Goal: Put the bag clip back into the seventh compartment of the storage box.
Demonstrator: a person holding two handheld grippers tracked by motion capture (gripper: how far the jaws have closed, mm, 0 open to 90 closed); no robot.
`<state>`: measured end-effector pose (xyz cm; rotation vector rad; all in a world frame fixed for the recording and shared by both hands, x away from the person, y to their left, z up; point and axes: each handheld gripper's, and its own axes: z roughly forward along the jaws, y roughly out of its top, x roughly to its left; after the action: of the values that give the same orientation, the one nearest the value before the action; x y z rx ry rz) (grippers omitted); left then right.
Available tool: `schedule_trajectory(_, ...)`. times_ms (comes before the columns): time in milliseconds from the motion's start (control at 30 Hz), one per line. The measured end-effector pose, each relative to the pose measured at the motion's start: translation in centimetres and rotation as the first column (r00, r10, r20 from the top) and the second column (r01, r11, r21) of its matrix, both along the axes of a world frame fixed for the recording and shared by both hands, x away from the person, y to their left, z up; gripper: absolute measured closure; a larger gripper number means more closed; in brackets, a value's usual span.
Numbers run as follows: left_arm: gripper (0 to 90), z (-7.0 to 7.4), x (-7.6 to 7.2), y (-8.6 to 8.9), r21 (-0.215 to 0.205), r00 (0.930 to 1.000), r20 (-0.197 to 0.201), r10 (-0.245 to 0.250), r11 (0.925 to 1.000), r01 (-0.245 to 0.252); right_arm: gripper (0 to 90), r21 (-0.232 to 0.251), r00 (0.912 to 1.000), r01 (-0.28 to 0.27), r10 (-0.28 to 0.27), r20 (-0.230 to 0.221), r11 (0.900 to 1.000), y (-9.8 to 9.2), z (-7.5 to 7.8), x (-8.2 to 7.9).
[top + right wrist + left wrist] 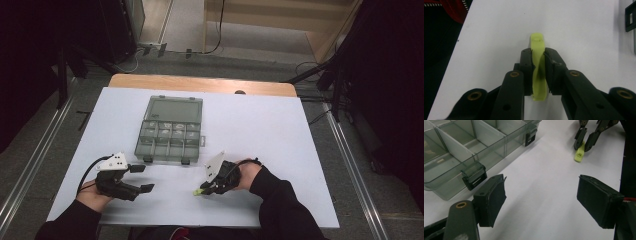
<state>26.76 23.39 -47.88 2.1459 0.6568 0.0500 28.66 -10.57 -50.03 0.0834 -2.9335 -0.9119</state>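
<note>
- High view: a clear compartment box [170,131] lies open on the white bench [260,125], its lid laid back on the far side. The left claw [141,177] sits near the front edge with its jaws spread wide and nothing between them. The right claw [204,189], just right of the box's near corner, pinches a small yellow-green clip [198,192]. No writing can be read.
- Left gripper view: the wide-spread pads [495,195] frame bare bench; the box's black latch [474,178] is just beside the left pad, and the clip lies farther off.
- Right gripper view: the jaws press the clip on both sides, its rounded end poking out over the bench.
</note>
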Motion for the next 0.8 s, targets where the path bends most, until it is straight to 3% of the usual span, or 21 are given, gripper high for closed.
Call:
schedule_trajectory(300, 22.3, 0.0, 0.0, 0.0, -0.003, 1.0, 0.004, -0.002, 1.0, 0.002, 78.9, 0.006, 0.996, 0.062, -0.062, -0.065, 0.998, 0.1, 0.5, 0.5)
schedule_trajectory(400, 22.3, 0.0, 0.0, 0.0, -0.003, 1.0, 0.001, -0.002, 1.0, 0.002, 78.9, 0.004, 0.9854, 0.119, -0.117, -0.124, 0.993, 0.2, 0.8, 0.5)
schedule_trajectory(467, 22.3, 0.0, 0.0, 0.0, -0.003, 1.0, 0.0, -0.001, 1.0, 0.001, 78.8, 0.0, 0.9812, 0.14, -0.139, -0.134, 0.99, 0.2, 0.9, 0.5)
schedule_trajectory(500, 22.3, 0.0, 0.0, 0.0, -0.003, 1.0, 0.001, -0.002, 1.0, 0.002, 78.9, -0.028, 0.9627, 0.192, -0.193, -0.189, 0.981, 0.3, 1.0, 0.6)
schedule_trajectory(533, 22.3, 0.0, 0.0, 0.0, -0.003, 1.0, 0.001, -0.002, 1.0, 0.002, 78.9, -0.028, 0.9627, 0.192, -0.193, -0.189, 0.981, 0.3, 1.0, 0.6)
schedule_trajectory(567, 22.3, 0.0, 0.0, 0.0, -0.003, 1.0, 0.004, -0.002, 1.0, 0.002, 78.9, -0.037, 0.9521, 0.221, -0.224, -0.208, 0.975, 0.3, 1.1, 0.6)
schedule_trajectory(600, 22.3, 0.0, 0.0, 0.0, -0.003, 1.0, 0.003, -0.002, 1.0, 0.002, 78.9, -0.052, 0.9326, 0.262, -0.267, -0.243, 0.964, 0.3, 1.2, 0.8)
schedule_trajectory(800, 22.3, 0.0, 0.0, 0.0, -0.003, 1.0, -0.002, -0.002, 1.0, 0.002, 78.9, -0.056, 0.8899, 0.353, -0.354, -0.288, 0.934, 0.1, 1.8, 1.2)
